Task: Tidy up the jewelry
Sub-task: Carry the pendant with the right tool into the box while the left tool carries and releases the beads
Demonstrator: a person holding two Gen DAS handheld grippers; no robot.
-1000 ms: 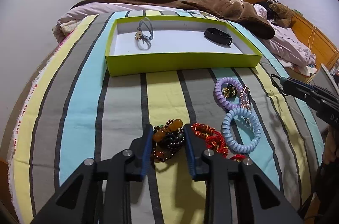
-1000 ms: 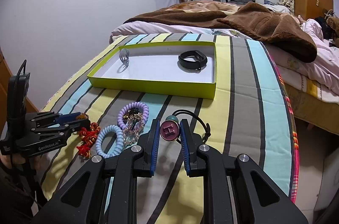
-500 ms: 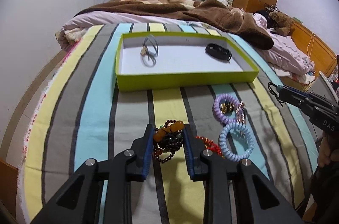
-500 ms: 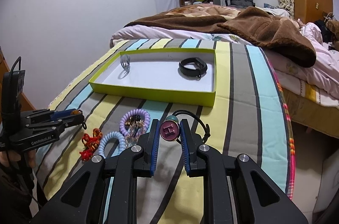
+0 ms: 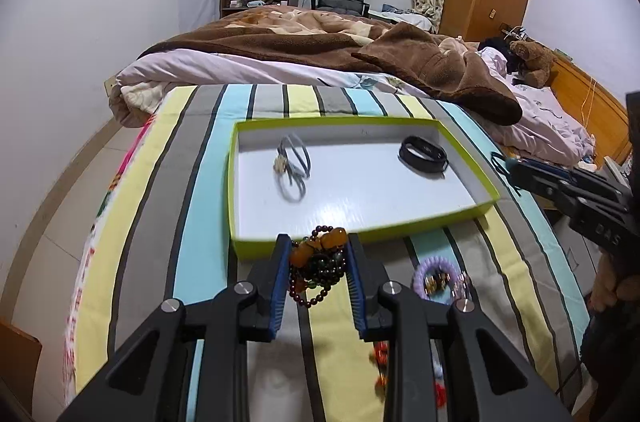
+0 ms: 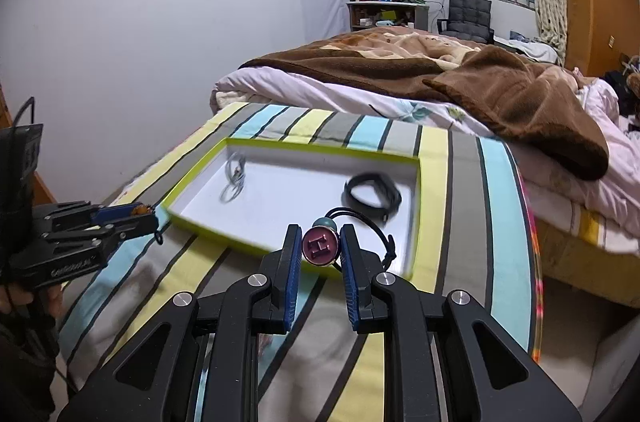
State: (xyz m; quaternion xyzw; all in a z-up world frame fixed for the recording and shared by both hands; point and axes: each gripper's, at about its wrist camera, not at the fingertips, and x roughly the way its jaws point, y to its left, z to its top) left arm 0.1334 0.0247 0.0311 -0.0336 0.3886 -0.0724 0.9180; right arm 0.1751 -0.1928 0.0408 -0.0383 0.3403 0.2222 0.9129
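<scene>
Both wrist views overlook the tray [image 5: 486, 200] obliquely.

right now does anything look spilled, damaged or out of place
Nothing spilled or damaged. The tray sits flat with a grey tie and a black band inside. A purple coil and red beads lie loose on the striped cloth, not yet sorted.

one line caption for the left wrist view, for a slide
Left hand-held gripper holds a beaded bracelet before the green tray, where a grey hair tie and black band lie.
</scene>
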